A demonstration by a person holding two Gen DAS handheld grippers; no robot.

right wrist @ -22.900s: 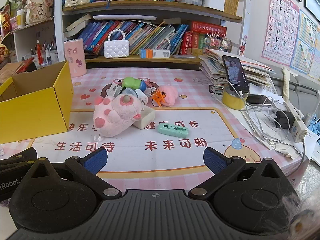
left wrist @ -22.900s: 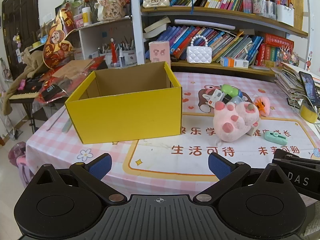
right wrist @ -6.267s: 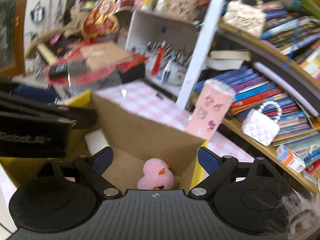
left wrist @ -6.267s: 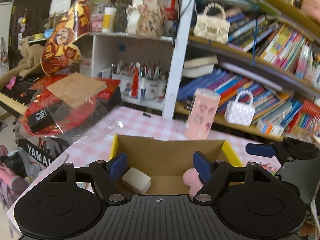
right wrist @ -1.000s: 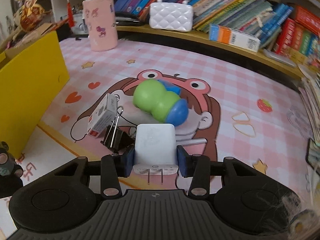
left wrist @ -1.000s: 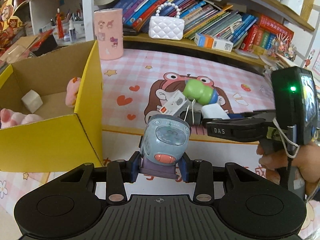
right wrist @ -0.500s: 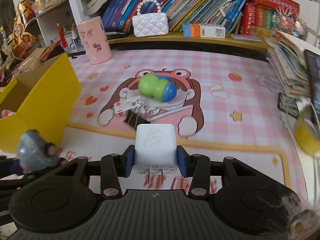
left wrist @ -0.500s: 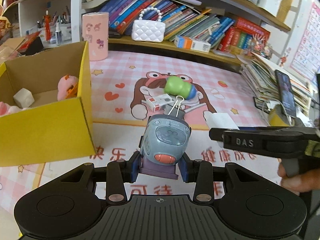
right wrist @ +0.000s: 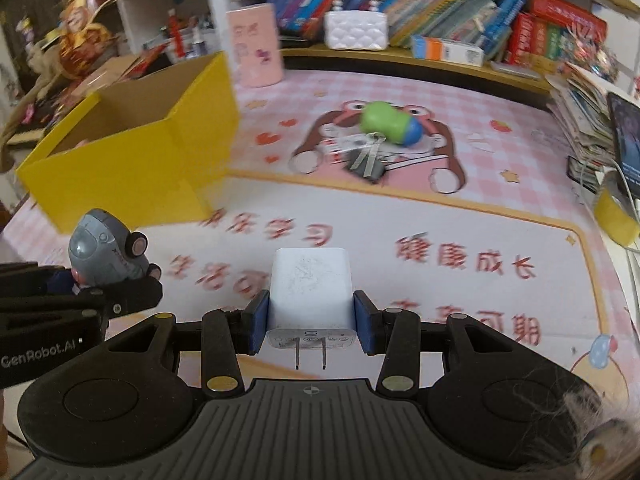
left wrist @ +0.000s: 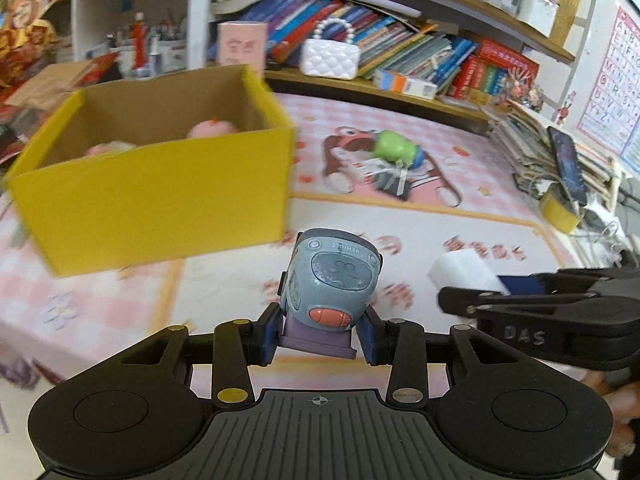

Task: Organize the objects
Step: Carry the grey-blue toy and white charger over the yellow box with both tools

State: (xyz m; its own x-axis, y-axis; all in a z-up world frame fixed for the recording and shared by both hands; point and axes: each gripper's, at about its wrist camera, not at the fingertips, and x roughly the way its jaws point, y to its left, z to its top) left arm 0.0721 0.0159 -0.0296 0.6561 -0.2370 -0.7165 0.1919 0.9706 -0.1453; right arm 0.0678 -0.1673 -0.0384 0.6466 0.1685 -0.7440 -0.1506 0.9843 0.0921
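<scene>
My left gripper (left wrist: pixel 319 340) is shut on a grey-blue toy car (left wrist: pixel 330 276) and holds it above the mat, right of the yellow box (left wrist: pixel 160 196). The box holds pink plush toys (left wrist: pixel 210 129). My right gripper (right wrist: pixel 309 326) is shut on a white plug adapter (right wrist: pixel 309 290), prongs toward the camera. The car also shows at the left of the right wrist view (right wrist: pixel 106 248), and the adapter at the right of the left wrist view (left wrist: pixel 464 272). A green-and-blue toy (right wrist: pixel 390 121), a small white box (right wrist: pixel 348 143) and a binder clip (right wrist: pixel 366 164) lie on the mat beyond.
The yellow box (right wrist: pixel 132 160) stands at the left of the table. A pink cup (right wrist: pixel 254 46) and a white handbag (right wrist: pixel 355 30) stand at the back by the bookshelf. A book stack with a phone (left wrist: pixel 566 164) and a yellow tape roll (right wrist: pixel 616 216) are at the right.
Both grippers have pulled back and swung left with their objects still held; the yellow box now sits closer and more central in both views. The view is motion-blurred.
</scene>
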